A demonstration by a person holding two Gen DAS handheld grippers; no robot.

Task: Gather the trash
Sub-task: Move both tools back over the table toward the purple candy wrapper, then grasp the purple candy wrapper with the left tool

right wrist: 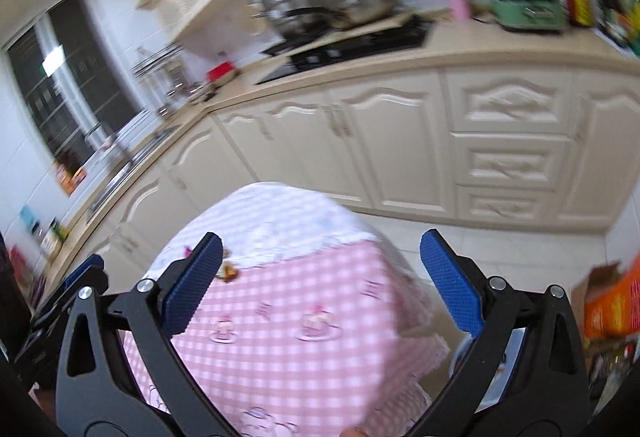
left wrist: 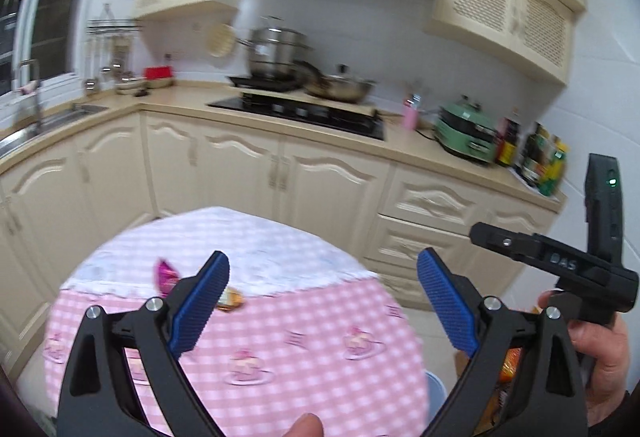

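Note:
A small table with a pink checked cloth [left wrist: 280, 317] stands in front of me; it also shows in the right wrist view [right wrist: 288, 297]. On it lie a magenta wrapper [left wrist: 166, 275] and an orange-brown wrapper [left wrist: 230, 299]. In the right wrist view the orange-brown wrapper [right wrist: 228, 271] sits beside the left finger, and a bit of the magenta wrapper [right wrist: 187, 249] shows. My left gripper [left wrist: 324, 301] is open and empty above the table. My right gripper [right wrist: 320, 277] is open and empty, held above the table; its body shows at the right of the left wrist view [left wrist: 560, 265].
Cream kitchen cabinets [left wrist: 280, 165] run behind the table, with a hob [left wrist: 300, 111], pots, a green cooker [left wrist: 466, 135] and bottles on the counter. A sink [left wrist: 40, 129] is at left. A blue bin rim [left wrist: 438, 393] and orange packaging [right wrist: 612, 301] sit low at right.

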